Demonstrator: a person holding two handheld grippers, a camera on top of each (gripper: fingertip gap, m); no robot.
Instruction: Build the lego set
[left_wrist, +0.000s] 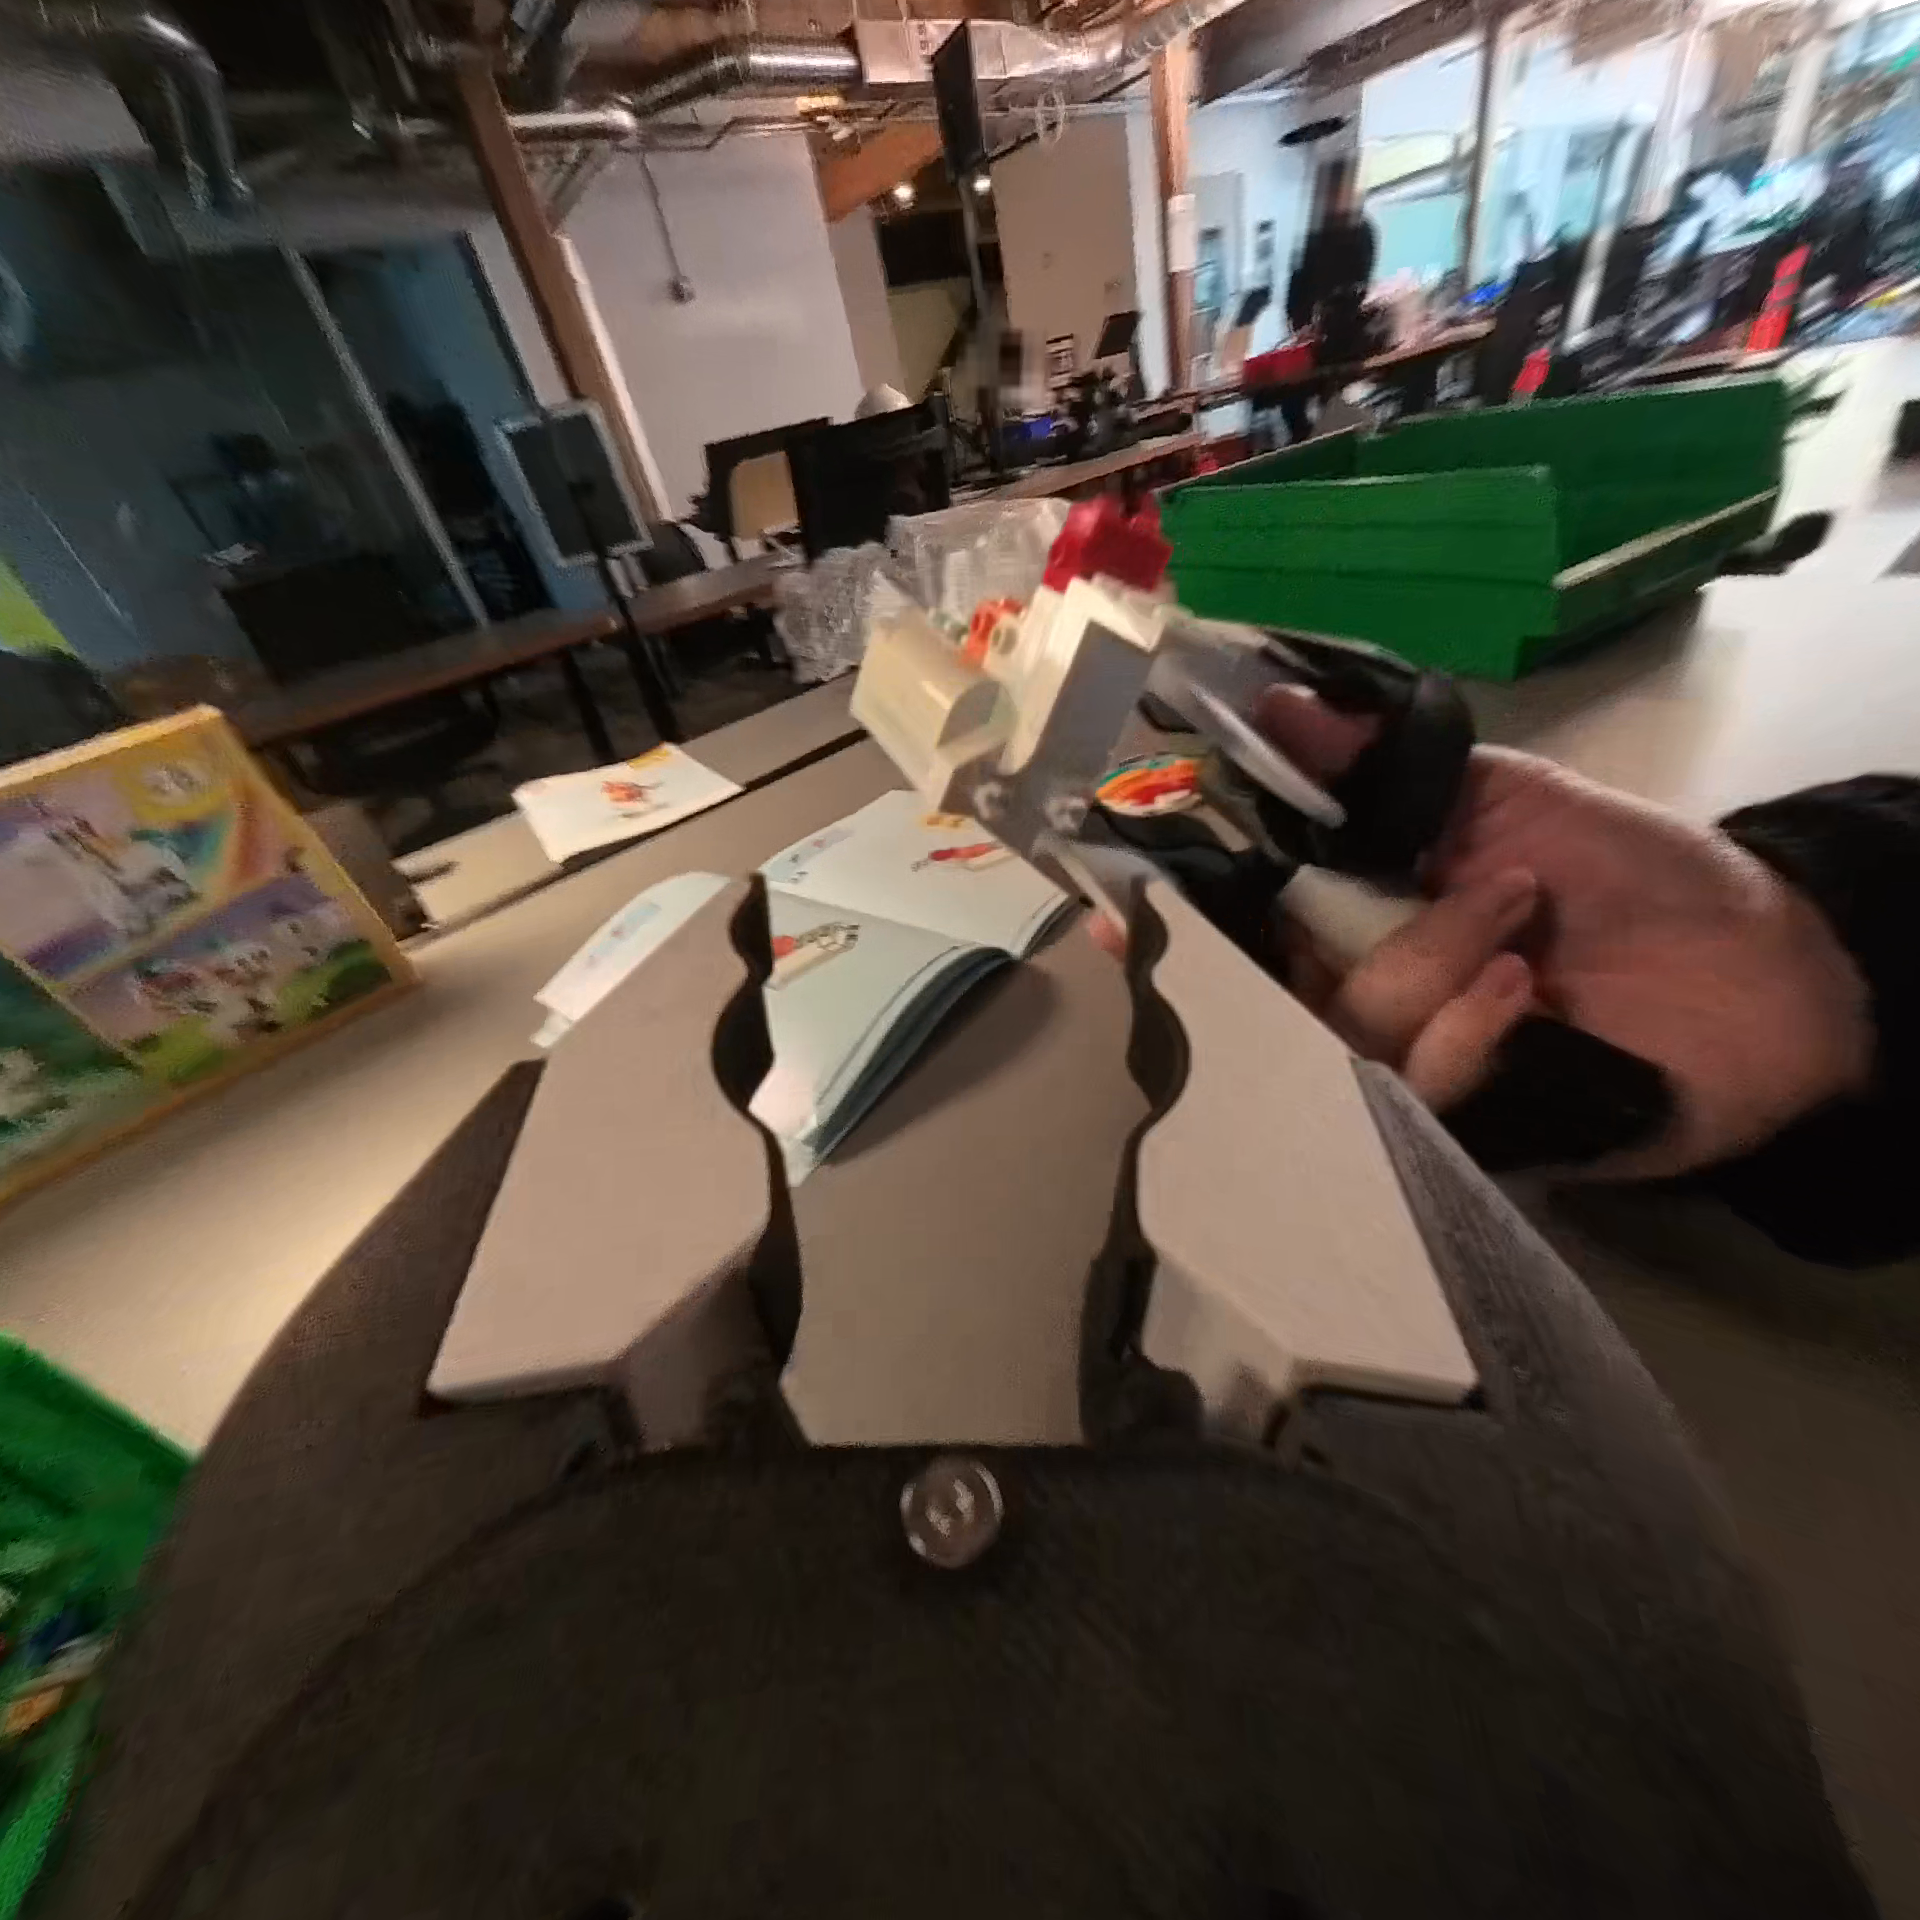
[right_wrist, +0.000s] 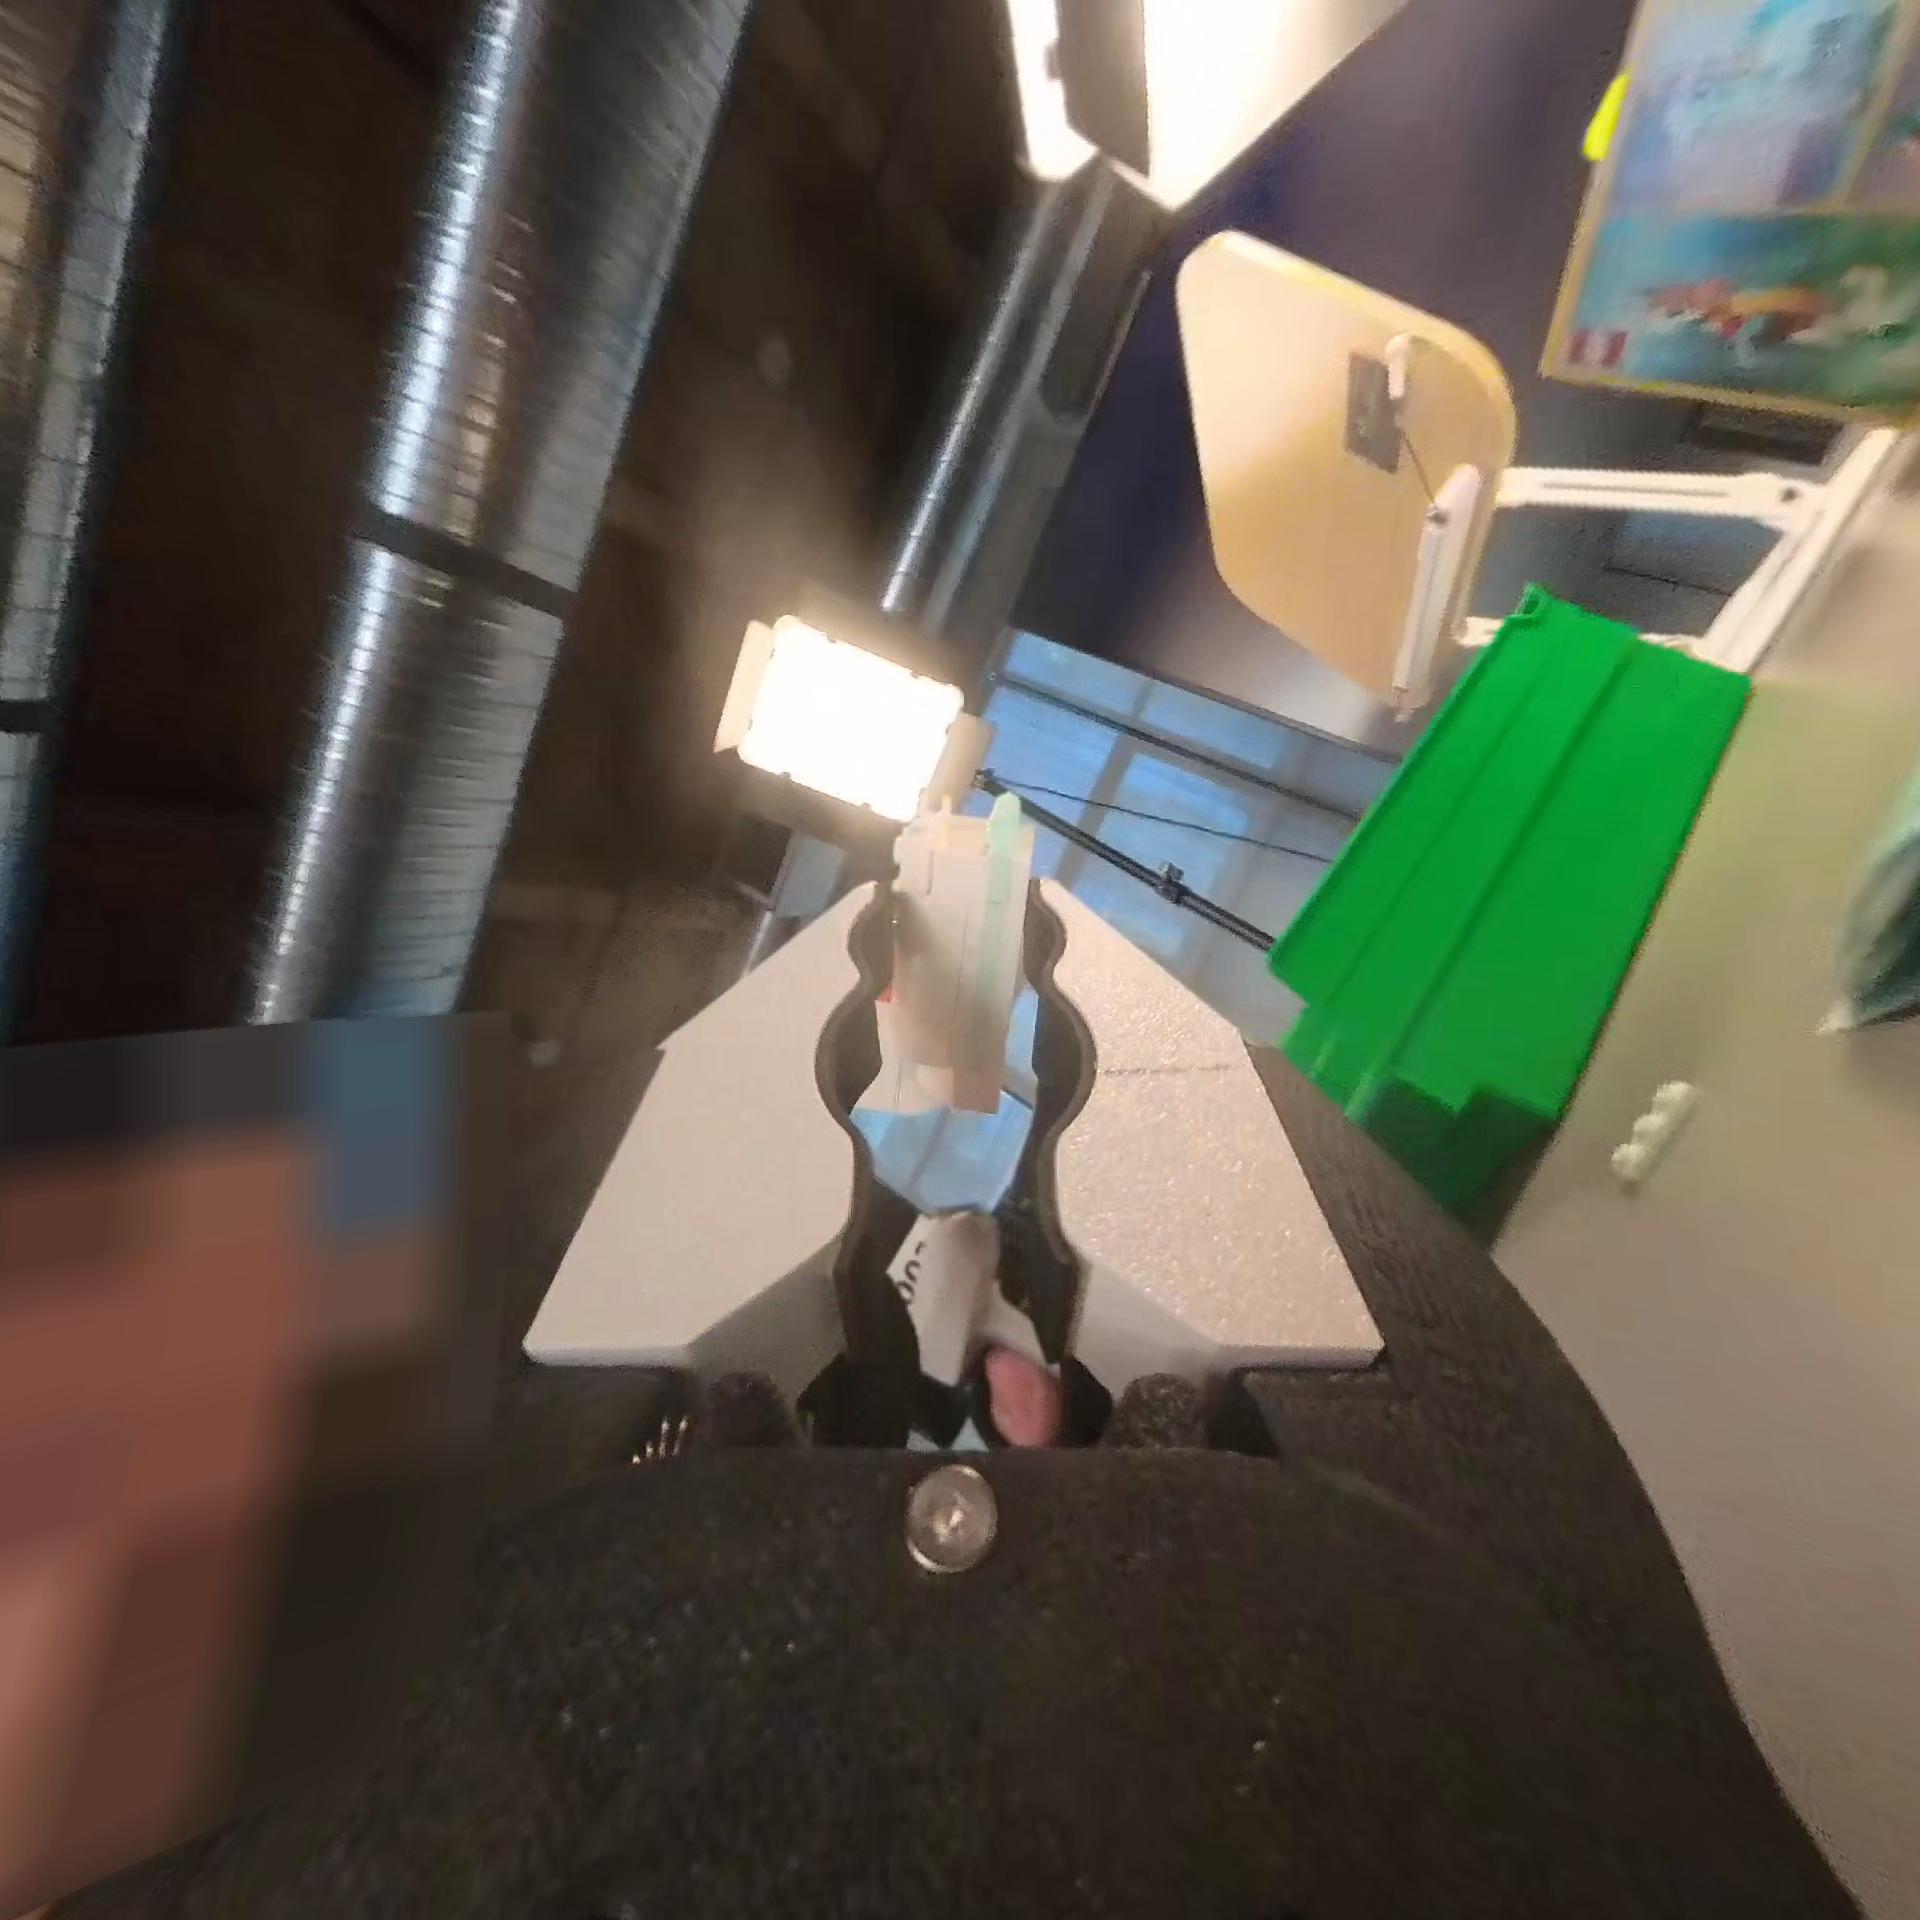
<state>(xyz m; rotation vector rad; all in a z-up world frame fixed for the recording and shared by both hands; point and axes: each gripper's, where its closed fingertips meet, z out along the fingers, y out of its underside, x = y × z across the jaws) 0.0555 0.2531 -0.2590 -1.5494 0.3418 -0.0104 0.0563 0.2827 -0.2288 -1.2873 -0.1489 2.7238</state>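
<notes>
Left gripper (left_wrist: 940, 904) wide, empty. Right gripper (right_wrist: 956, 914) clamps one lego model (right_wrist: 951, 956). Two booklets (left_wrist: 904, 956), one box (left_wrist: 177, 894).

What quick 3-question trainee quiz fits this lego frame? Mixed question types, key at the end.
1. True or false: the left claw is shut on a brick.
2. Which claw holds the white lego build? A) left B) right C) neither
3. Fill in: below the left claw, an open ____ lies on the table.

Key:
1. False. Its fingers stand apart with nothing between them.
2. B. The right claw is shut on it; the left wrist view shows the build held up in the air.
3. Instruction booklet.
</notes>
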